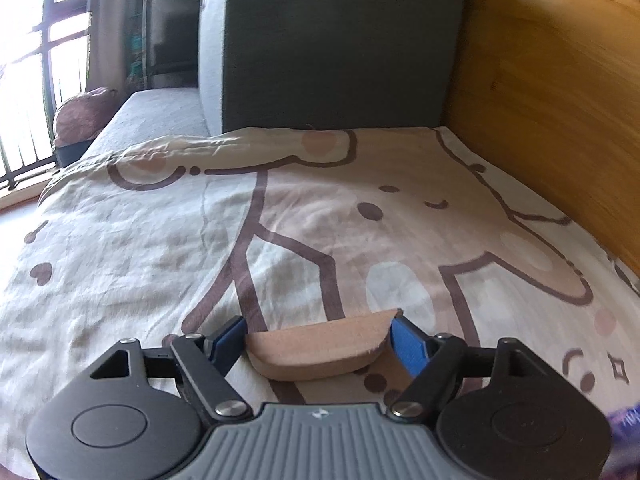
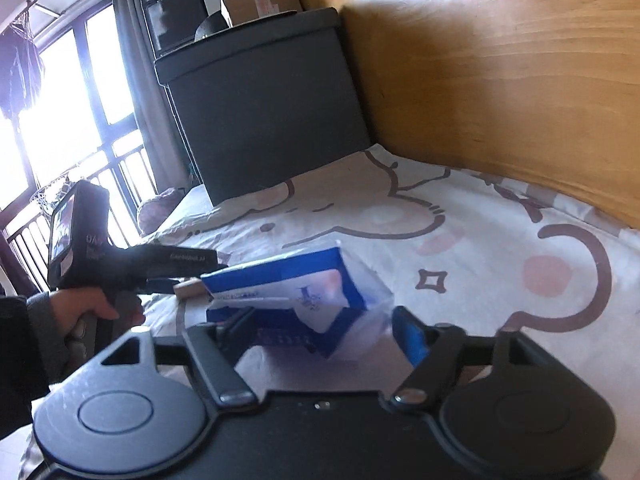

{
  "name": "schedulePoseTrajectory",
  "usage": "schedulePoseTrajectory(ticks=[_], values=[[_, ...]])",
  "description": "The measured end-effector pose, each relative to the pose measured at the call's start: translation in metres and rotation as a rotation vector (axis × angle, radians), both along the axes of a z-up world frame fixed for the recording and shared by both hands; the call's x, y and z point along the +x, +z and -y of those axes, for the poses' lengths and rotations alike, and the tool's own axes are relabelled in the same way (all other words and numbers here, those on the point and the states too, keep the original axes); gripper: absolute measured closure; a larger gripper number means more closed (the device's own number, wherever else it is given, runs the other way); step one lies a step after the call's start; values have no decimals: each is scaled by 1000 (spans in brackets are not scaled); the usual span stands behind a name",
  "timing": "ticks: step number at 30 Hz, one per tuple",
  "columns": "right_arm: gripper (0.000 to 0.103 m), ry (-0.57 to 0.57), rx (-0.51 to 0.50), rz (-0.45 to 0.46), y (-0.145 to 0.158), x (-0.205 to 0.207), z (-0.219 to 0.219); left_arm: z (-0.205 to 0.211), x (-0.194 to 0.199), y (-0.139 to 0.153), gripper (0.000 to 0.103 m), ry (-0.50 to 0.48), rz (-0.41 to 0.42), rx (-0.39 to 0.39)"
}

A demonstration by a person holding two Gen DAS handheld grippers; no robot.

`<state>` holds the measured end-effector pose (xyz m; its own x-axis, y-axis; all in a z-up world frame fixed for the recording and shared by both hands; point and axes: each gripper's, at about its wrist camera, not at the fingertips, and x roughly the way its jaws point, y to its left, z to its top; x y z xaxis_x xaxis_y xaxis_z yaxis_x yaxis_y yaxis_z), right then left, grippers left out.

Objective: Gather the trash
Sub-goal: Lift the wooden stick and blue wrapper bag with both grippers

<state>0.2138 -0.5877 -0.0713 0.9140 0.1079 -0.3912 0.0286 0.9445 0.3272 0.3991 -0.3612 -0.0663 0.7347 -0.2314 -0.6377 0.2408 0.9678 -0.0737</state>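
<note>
Over the bed, the left hand-held gripper is clamped on a flat tan cardboard piece, wide between its blue pads. The right hand-held gripper stands partly open around a blue-and-white plastic wrapper; whether its pads press it is unclear. The cartoon-print bedsheet reaches a dark storage box beside the wooden headboard.

A cream bedsheet is showing brown cartoon outlines, pink spots and small hearts. The packet is showing blue and white. The cork-brown piece is lying plain. The box is looking dark grey.
</note>
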Motion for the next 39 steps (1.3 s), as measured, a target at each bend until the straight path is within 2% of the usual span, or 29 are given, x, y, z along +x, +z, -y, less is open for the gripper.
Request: schedulePoseTrajectory(ticks=[3,11,21,26,33,39], values=[[64,13,2,-14,-1,0,-1,-4,-9,1,25,-37,3,-2],[78,-26,-11,-8,2,-3,-4,-28,-38,10,25,-76,6,-4],[84,-97,-31,-7,7,-11,-21,-65,-67,33,25,-89,31,10],[86,-173,-13,-22,13,-18,-34,-82,-84,37,25,-112,41,10],[86,-177,12,-24,27,-23,-59,-110,-101,46,25,-109,38,-6],[86,-165,-19,-46,45,-20,-89,-145,-115,59,25,-81,41,-23]])
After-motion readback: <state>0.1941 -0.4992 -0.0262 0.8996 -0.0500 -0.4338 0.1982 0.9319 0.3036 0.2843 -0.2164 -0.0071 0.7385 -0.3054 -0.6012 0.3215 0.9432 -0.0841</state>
